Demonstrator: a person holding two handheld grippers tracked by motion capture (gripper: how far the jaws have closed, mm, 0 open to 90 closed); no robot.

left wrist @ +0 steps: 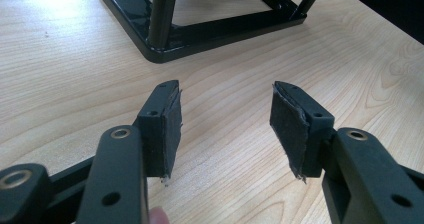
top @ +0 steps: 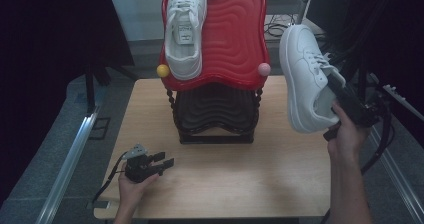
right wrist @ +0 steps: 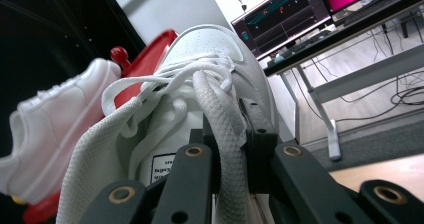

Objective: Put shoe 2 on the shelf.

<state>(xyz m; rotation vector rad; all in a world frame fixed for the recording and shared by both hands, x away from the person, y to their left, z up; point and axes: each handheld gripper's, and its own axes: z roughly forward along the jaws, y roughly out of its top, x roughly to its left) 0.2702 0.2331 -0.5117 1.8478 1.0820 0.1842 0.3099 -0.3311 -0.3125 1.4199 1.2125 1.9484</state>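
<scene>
A white sneaker point(top: 305, 79) hangs in the air to the right of the rack, toe up and tilted, with my right gripper point(top: 336, 81) shut on its tongue. In the right gripper view the tongue point(right wrist: 220, 134) is pinched between the jaws, laces spilling over it. A second white sneaker point(top: 185, 29) lies on the left half of the red top shelf point(top: 235, 34), also seen as the other sneaker point(right wrist: 55, 119) beyond the held one. My left gripper point(top: 162, 163) rests open near the table's front left, with nothing between its pads point(left wrist: 165, 129).
The two-tier rack has a black lower shelf point(top: 215, 109) and a black base frame point(left wrist: 165, 39). The wooden table point(top: 225, 179) carries the rack. A metal rail point(top: 75, 154) runs along the left. A desk with monitors point(right wrist: 300, 9) stands behind.
</scene>
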